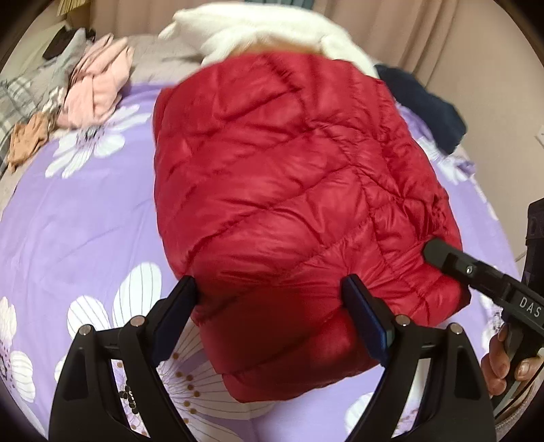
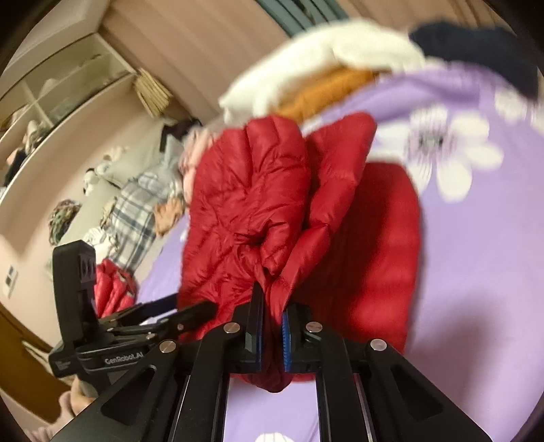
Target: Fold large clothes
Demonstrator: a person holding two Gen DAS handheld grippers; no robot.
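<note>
A red quilted down jacket (image 1: 278, 176) lies folded in a thick bundle on the purple flowered bedspread (image 1: 74, 217). My left gripper (image 1: 270, 295) is open, its fingers spread on either side of the bundle's near end. My right gripper (image 2: 272, 306) is shut on a pinched fold of the red jacket (image 2: 251, 190) and holds it raised off the bedspread (image 2: 476, 272). In the left wrist view the right gripper (image 1: 431, 250) presses into the jacket's right edge. In the right wrist view the left gripper (image 2: 190, 306) shows at the left against the jacket.
A pink garment (image 1: 98, 91), a plaid cloth (image 1: 20, 98) and a tan item (image 1: 27, 139) lie at the far left of the bed. A white fluffy garment (image 1: 258, 30) and a dark navy one (image 1: 428, 102) lie beyond the jacket. Shelving (image 2: 61, 88) stands by the wall.
</note>
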